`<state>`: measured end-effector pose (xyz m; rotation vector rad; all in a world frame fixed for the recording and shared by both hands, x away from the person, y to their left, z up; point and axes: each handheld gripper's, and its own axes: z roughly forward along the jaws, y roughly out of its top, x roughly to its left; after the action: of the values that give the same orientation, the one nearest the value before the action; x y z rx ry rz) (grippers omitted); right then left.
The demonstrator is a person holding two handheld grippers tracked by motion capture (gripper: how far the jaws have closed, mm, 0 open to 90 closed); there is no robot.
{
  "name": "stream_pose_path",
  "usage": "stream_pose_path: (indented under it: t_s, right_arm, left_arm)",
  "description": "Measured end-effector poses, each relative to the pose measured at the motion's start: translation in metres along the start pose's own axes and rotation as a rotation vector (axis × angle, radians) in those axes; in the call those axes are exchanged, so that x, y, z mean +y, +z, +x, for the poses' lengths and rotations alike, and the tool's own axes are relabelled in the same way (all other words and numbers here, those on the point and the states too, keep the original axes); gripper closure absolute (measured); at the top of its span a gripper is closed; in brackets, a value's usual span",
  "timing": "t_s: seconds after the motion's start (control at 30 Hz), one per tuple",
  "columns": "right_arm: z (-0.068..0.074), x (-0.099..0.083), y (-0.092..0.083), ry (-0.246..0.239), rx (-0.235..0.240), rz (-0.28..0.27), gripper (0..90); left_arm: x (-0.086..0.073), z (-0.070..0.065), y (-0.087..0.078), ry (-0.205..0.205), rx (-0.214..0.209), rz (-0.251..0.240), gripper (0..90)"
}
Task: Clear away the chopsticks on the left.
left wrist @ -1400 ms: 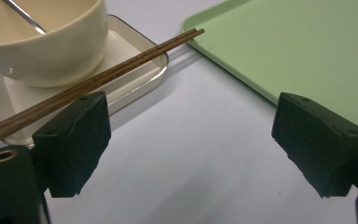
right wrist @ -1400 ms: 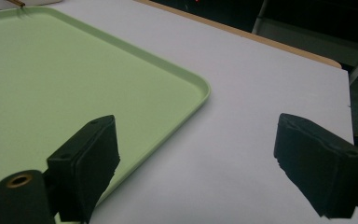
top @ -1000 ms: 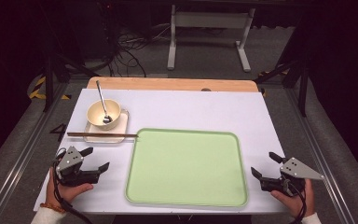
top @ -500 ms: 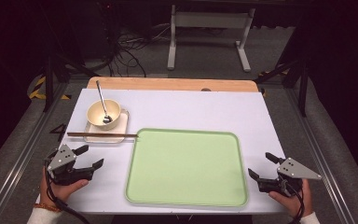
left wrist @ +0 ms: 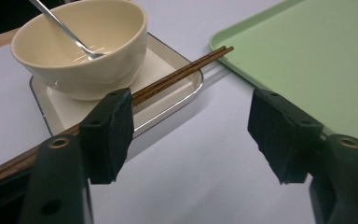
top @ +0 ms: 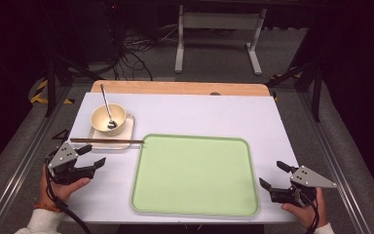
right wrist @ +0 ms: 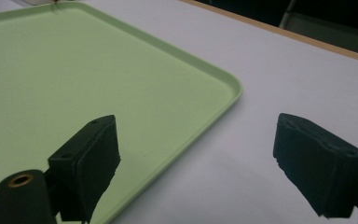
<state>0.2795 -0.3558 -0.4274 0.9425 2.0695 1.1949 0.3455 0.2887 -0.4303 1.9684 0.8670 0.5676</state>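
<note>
One bowl (top: 108, 119), one spoon (top: 106, 107) (inside it), two chopsticks (top: 107, 141), one tray (top: 195, 174), left gripper (top: 94, 156) jaws apart, just been closing on nothing, right gripper (top: 272, 175) wide, empty.

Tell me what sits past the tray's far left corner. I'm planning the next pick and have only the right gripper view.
Observer: A bowl stands on a small dish, off the far left corner of the tray.
Operator: Anything in the bowl?
Observer: A spoon, its handle leaning over the far rim.
Operator: Any other utensils?
Observer: Chopsticks lie across the dish's near edge, tips pointing at the tray.
</note>
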Motion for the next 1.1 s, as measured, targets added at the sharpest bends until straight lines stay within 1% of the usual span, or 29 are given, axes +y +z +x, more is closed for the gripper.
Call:
stream_pose_path:
  t_s: [0.1,0.13,0.2,0.23,0.27,0.3,0.37,0.4,0.43,0.47,0.5,0.53,0.57,0.6,0.63,0.67,0.7,0.73,0.8,0.83,0.87,0.9,0.93,1.03,1.1]
  right_arm:
    - [0.002,0.001,0.001,-0.009,0.006,0.008,13.6]
    - [0.006,0.003,0.003,-0.025,0.016,0.019,11.4]
    - [0.008,0.003,0.004,-0.036,0.021,0.027,11.2]
    - [0.009,0.003,0.004,-0.042,0.015,0.028,11.5]
    - [0.009,0.003,0.004,-0.039,0.011,0.026,11.8]
    - [0.008,0.003,0.004,-0.03,0.01,0.021,11.8]
    - [0.006,0.002,0.004,-0.025,0.007,0.018,11.8]
    - [0.004,0.002,0.003,-0.015,0.005,0.016,11.8]
    - [0.001,0.0,0.003,0.001,0.001,0.014,12.1]
    - [0.001,0.0,0.003,0.001,0.001,0.014,12.1]
    - [0.0,-0.001,0.003,0.002,-0.001,0.016,12.9]
    - [0.0,-0.001,0.003,0.002,-0.001,0.016,12.9]
    - [0.0,-0.002,0.003,0.002,0.0,0.019,13.0]
    - [0.001,-0.002,0.004,-0.007,0.004,0.025,13.0]
    - [0.001,-0.002,0.004,-0.007,0.004,0.025,13.0]
    - [0.002,-0.002,0.005,-0.012,0.007,0.033,13.3]
    - [0.002,-0.002,0.006,-0.014,0.008,0.037,13.3]
    - [0.002,-0.002,0.006,-0.014,0.008,0.037,13.3]
    - [0.001,-0.003,0.007,-0.013,0.008,0.045,13.6]
    - [0.001,-0.004,0.008,-0.011,0.008,0.046,13.6]
    - [0.001,-0.004,0.007,-0.01,0.007,0.047,13.7]
    - [0.001,-0.004,0.007,-0.01,0.007,0.047,13.7]
    - [0.0,-0.005,0.008,-0.008,0.008,0.049,13.8]
    - [-0.001,-0.005,0.008,-0.005,0.01,0.053,13.9]
    - [-0.001,-0.006,0.01,-0.001,0.01,0.057,13.9]
  left_arm:
    - [-0.001,0.006,0.004,-0.007,0.0,0.012,34.2]
    - [-0.001,0.012,0.007,-0.011,0.002,0.021,34.6]
    - [-0.001,0.017,0.009,-0.018,0.007,0.026,35.1]
    - [0.0,0.019,0.01,-0.018,0.006,0.027,35.5]
    - [0.0,0.022,0.011,-0.013,0.011,0.034,35.9]
    - [0.0,0.024,0.012,-0.014,0.01,0.041,37.6]
    - [0.0,0.027,0.013,-0.009,0.01,0.047,38.8]
    - [0.001,0.029,0.015,-0.007,0.006,0.054,38.8]
    - [0.003,0.035,0.017,0.007,0.005,0.075,42.5]
    - [0.003,0.035,0.017,0.007,0.005,0.075,43.0]
    - [0.004,0.038,0.019,0.002,0.001,0.077,45.8]
    - [0.005,0.041,0.02,0.001,0.003,0.076,45.8]
    - [0.007,0.045,0.021,-0.003,-0.001,0.081,47.7]
    - [0.01,0.05,0.024,0.003,-0.003,0.085,49.2]
    - [0.01,0.05,0.024,0.003,-0.003,0.085,50.5]
    - [0.012,0.053,0.029,-0.002,-0.017,0.083,52.3]
    - [0.013,0.055,0.033,0.003,-0.02,0.096,53.5]
    - [0.013,0.055,0.033,0.003,-0.02,0.096,55.4]
    - [0.012,0.058,0.042,0.005,-0.043,0.12,57.0]
    - [0.011,0.06,0.048,0.001,-0.045,0.131,58.0]
    - [0.01,0.061,0.05,0.001,-0.043,0.136,58.0]
    - [0.01,0.061,0.05,0.001,-0.043,0.136,58.4]
    - [0.008,0.065,0.054,-0.013,-0.053,0.131,59.7]
    - [0.007,0.067,0.058,-0.005,-0.057,0.143,60.7]
    - [0.006,0.068,0.06,0.0,-0.067,0.135,62.2]
